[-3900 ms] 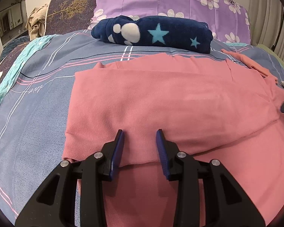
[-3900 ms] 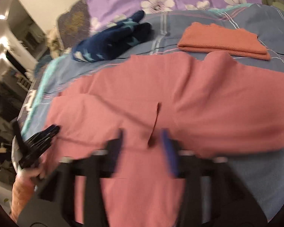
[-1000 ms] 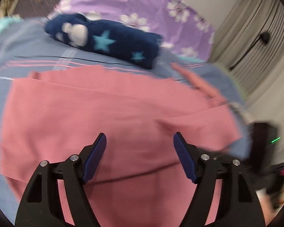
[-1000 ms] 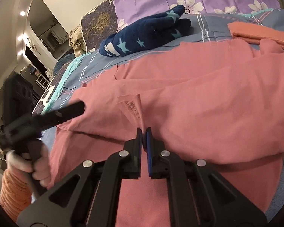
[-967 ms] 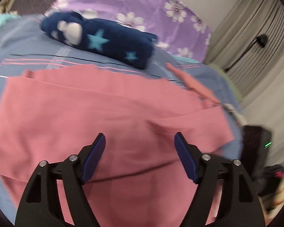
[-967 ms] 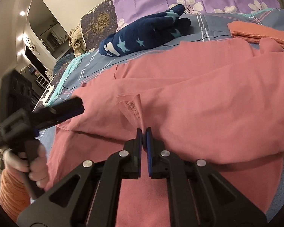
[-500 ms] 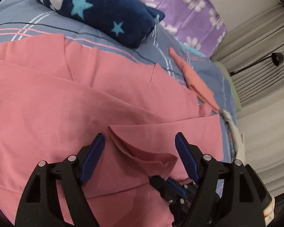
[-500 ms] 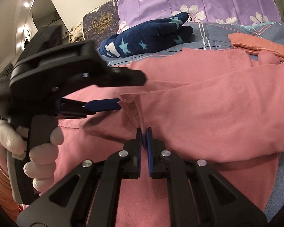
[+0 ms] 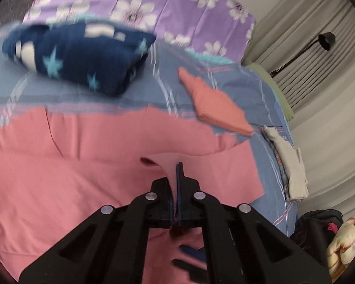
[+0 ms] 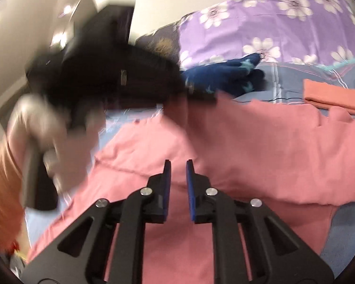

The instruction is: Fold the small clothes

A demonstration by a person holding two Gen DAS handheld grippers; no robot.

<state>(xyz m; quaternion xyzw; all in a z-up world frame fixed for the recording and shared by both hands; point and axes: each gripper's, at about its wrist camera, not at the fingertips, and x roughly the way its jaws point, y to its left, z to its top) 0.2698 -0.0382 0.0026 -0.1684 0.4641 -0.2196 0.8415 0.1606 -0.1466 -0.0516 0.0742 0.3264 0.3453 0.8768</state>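
A pink garment [image 9: 71, 165] lies spread on the blue striped bedsheet [image 9: 153, 90]. My left gripper [image 9: 176, 170] is shut on a raised fold of the pink garment near its right edge. In the right wrist view the pink garment [image 10: 260, 146] fills the middle. My right gripper [image 10: 178, 165] hovers over it with its jaws a little apart and nothing between them. The left gripper's black body [image 10: 101, 71] and the gloved hand [image 10: 35, 123] holding it show blurred at the left of that view.
A folded orange cloth [image 9: 215, 104] lies on the sheet at the right, also in the right wrist view [image 10: 331, 97]. A navy star-print blanket [image 9: 75, 54] and a purple flowered pillow [image 9: 153, 2] lie behind. A grey folded item [image 9: 288, 161] sits at the bed's right edge.
My left gripper closed on the pink fold that the right gripper was holding. My right gripper let go and opened slightly. The left gripper moved up across the right wrist view.
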